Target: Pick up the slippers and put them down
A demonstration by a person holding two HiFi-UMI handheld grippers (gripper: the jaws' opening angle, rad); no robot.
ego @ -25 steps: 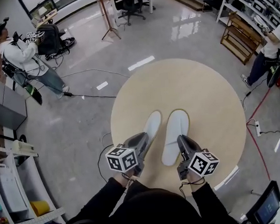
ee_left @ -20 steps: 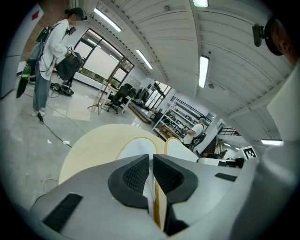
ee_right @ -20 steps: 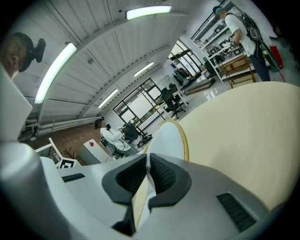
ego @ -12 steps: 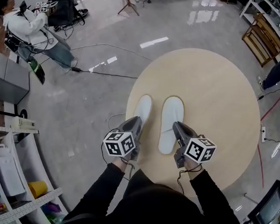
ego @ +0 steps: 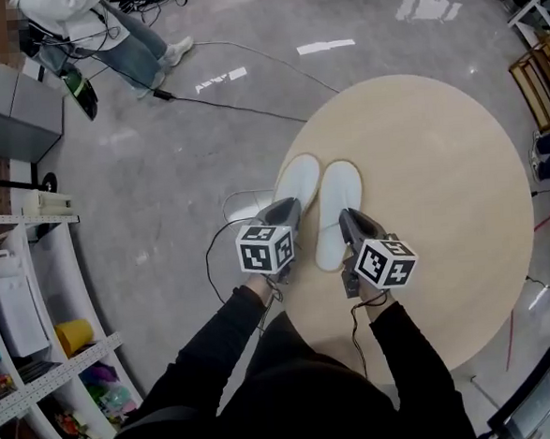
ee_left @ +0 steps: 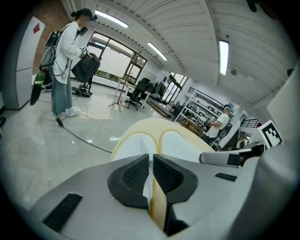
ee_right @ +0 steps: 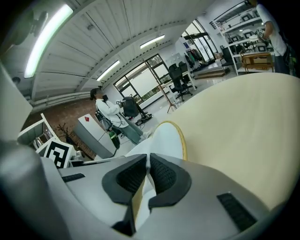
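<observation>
The left slipper (ego: 298,179) is held at its heel edge by the narrowly closed left gripper (ego: 288,206) and the right slipper (ego: 339,200) likewise by the right gripper (ego: 343,217), both long axes running straight ahead of the jaws over the round table (ego: 441,174).

The head view looks steeply down on the table (ego: 440,155); both gripper views look low along their jaws; all share the slippers (ego: 338,209).

Round beige table (ego: 441,174), black floor cable (ego: 234,105)
</observation>
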